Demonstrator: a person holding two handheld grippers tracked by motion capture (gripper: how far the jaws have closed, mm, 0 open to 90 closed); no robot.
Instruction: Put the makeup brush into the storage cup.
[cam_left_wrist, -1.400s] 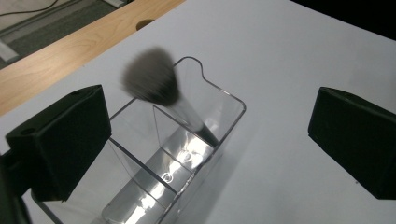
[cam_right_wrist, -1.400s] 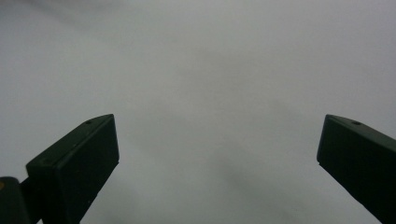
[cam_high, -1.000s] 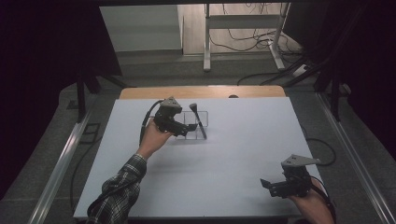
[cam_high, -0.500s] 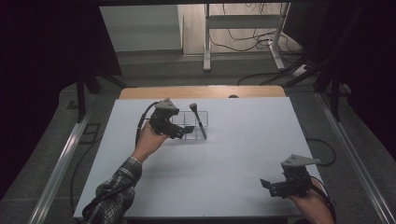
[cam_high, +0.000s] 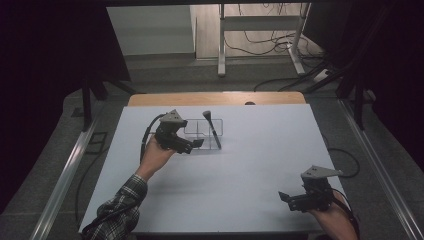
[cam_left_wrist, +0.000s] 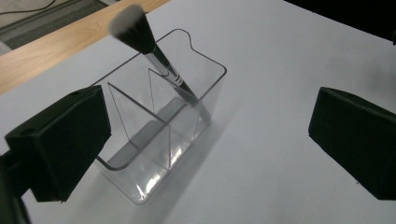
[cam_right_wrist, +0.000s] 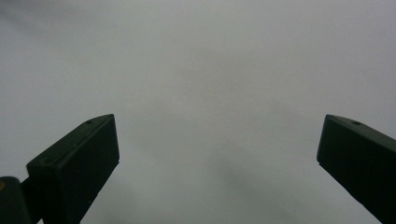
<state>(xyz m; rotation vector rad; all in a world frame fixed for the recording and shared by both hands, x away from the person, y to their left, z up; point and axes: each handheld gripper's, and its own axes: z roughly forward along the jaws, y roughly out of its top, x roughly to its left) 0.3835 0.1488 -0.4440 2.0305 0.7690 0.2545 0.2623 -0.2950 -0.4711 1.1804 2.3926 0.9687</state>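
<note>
The makeup brush (cam_left_wrist: 154, 56) already leans bristles-up in the far-right compartment of the clear organizer (cam_left_wrist: 163, 140) at the table's far left, so with the left gripper (cam_high: 196, 143) spread wide and empty beside it, placing looks done.

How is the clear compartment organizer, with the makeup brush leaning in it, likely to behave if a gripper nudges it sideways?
The clear organizer looks thin-walled, so probably light; it would likely slide on the smooth table. The makeup brush leans above the rim, so it may shift or tip out. The walls look stiff, possibly slippery.
</note>
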